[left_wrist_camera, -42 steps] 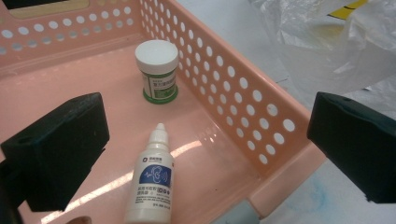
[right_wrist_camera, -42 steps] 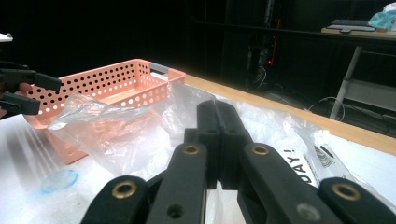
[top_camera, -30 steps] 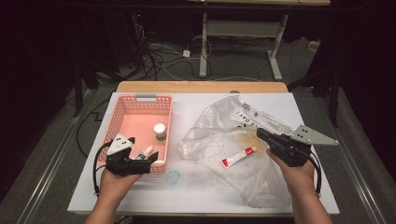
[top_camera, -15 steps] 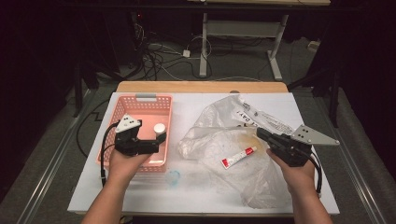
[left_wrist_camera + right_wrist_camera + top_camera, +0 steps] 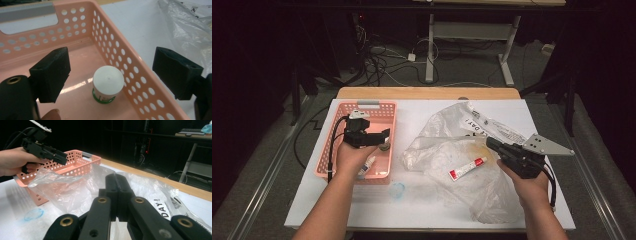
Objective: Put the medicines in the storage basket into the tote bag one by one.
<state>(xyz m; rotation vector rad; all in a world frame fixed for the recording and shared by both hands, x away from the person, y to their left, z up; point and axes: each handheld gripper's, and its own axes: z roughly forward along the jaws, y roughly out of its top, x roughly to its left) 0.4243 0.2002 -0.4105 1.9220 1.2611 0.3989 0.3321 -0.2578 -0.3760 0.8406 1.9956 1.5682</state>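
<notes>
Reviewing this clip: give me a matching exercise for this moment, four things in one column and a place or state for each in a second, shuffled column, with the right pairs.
Things:
1. small white-capped bottle
2. toothpaste tube
3. left gripper
4. right gripper

Places or states:
A. jaws pressed together
B. standing inside the pink basket
C. jaws wide apart
D. lying on the clear plastic bag

Pairs: 1-B, 2-D, 3-C, 4-A

Inside the pink basket point(image 5: 140, 80), open floor is being left around the white-capped bottle point(image 5: 108, 83), though its perforated right wall is standing just beside it. On the table point(image 5: 422, 112), the middle is being covered by crumpled plastic bags point(image 5: 472, 165); the far strip is lying bare.
</notes>
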